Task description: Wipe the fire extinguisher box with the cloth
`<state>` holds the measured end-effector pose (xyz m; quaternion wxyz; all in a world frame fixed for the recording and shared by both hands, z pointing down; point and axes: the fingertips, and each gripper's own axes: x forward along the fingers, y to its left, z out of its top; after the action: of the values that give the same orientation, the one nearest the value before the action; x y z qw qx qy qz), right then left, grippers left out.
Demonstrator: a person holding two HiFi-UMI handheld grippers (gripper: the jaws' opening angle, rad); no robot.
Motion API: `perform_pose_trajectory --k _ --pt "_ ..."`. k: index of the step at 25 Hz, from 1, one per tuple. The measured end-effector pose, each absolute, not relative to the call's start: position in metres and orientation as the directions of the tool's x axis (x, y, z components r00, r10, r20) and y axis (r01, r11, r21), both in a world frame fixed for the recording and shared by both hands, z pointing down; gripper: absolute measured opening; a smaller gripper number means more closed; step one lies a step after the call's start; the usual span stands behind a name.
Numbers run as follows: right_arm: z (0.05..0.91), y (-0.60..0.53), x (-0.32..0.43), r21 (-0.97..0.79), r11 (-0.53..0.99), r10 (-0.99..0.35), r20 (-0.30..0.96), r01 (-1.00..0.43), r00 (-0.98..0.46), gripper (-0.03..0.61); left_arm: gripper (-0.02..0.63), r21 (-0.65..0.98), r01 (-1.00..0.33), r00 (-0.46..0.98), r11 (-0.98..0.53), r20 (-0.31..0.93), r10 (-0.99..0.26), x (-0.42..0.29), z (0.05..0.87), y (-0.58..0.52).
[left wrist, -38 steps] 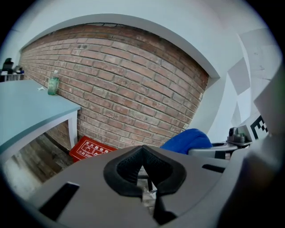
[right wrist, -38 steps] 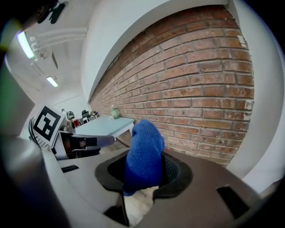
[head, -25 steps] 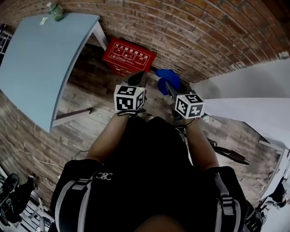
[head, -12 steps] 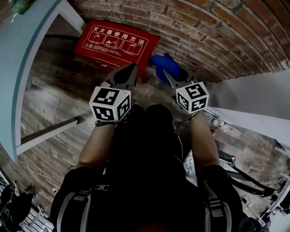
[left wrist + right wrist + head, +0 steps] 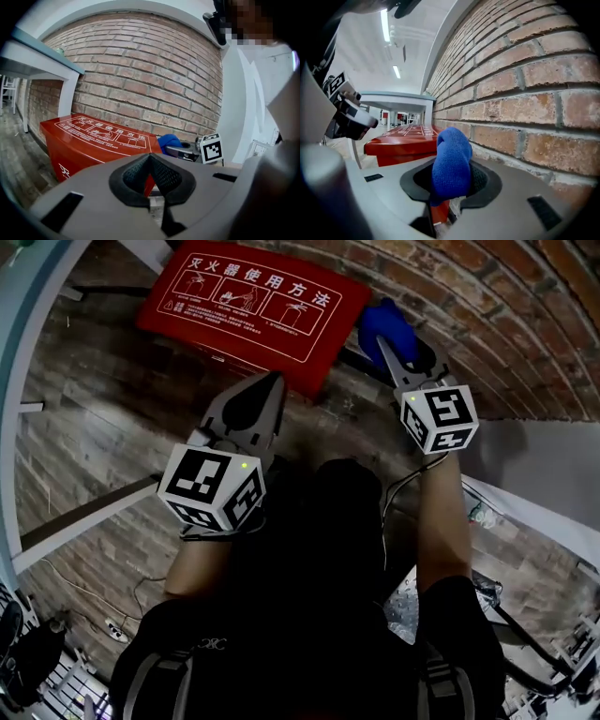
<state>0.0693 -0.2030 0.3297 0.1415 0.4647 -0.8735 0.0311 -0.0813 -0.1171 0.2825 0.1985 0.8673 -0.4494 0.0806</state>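
The red fire extinguisher box [image 5: 253, 310] with white instruction print stands on the floor against the brick wall, also in the left gripper view [image 5: 93, 140] and right gripper view [image 5: 401, 140]. My right gripper [image 5: 389, 343] is shut on a bunched blue cloth [image 5: 384, 324], which sits just off the box's right end; the cloth [image 5: 451, 161] fills the jaws. My left gripper [image 5: 267, 390] is shut with nothing in it, just in front of the box's near edge.
A light blue table [image 5: 28, 352] with white legs stands at the left over the wood-plank floor [image 5: 94, 446]. A white wall panel [image 5: 553, 446] rises at the right. The curved brick wall [image 5: 487, 296] runs behind the box.
Both grippers have moved forward toward the box, which now looks larger and closer. The right gripper with the cloth has risen to the box's right end.
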Motion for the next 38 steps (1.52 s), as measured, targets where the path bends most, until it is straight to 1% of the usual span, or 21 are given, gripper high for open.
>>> perform_pose_trajectory --k 2,4,8,12,14,18,22,29,31,34,38 --pt "0.322 -0.215 0.072 0.069 0.552 -0.817 0.246 -0.831 -0.522 0.126 0.008 0.255 -0.809 0.588 -0.53 0.34 -0.734 -0.082 0.294 -0.117" --pt "0.321 -0.226 0.07 0.075 0.55 -0.822 0.227 -0.832 -0.523 0.126 0.008 0.248 -0.805 0.594 -0.54 0.335 -0.732 -0.08 0.301 -0.12" --pt "0.331 -0.226 0.056 0.092 0.59 -0.8 0.203 -0.802 -0.565 0.126 0.008 0.265 -0.812 0.583 -0.52 0.325 -0.745 -0.081 0.311 -0.116" --pt "0.335 -0.211 0.034 0.162 0.627 -0.777 0.203 -0.762 -0.596 0.126 0.008 0.254 -0.825 0.565 -0.504 0.356 -0.745 -0.086 0.322 -0.106" --pt "0.34 -0.199 0.027 0.172 0.653 -0.756 0.213 -0.738 -0.619 0.126 0.008 0.259 -0.829 0.559 -0.496 0.367 -0.743 -0.088 0.327 -0.102" --pt "0.351 -0.171 0.005 0.139 0.715 -0.697 0.218 -0.686 -0.683 0.126 0.008 0.239 -0.833 0.553 -0.499 0.39 -0.737 -0.094 0.338 -0.094" --pt "0.357 -0.137 -0.013 0.135 0.766 -0.641 0.226 -0.628 -0.734 0.126 0.008 0.259 -0.836 0.549 -0.485 0.378 -0.745 -0.083 0.337 -0.09" --pt "0.37 -0.108 -0.028 0.125 0.828 -0.559 0.242 -0.546 -0.793 0.126 0.008 0.206 -0.845 0.532 -0.493 0.408 -0.742 -0.074 0.35 -0.093" --pt "0.37 -0.112 -0.025 0.099 0.825 -0.562 0.232 -0.556 -0.794 0.126 0.008 0.204 -0.847 0.529 -0.491 0.42 -0.738 -0.073 0.357 -0.093" --pt "0.373 -0.127 -0.02 0.072 0.795 -0.601 0.229 -0.603 -0.765 0.126 0.008 0.208 -0.845 0.531 -0.492 0.44 -0.725 -0.073 0.368 -0.093" --pt "0.373 -0.149 -0.012 0.15 0.74 -0.669 0.257 -0.655 -0.697 0.126 0.008 0.208 -0.845 0.531 -0.493 0.438 -0.725 -0.066 0.367 -0.094"
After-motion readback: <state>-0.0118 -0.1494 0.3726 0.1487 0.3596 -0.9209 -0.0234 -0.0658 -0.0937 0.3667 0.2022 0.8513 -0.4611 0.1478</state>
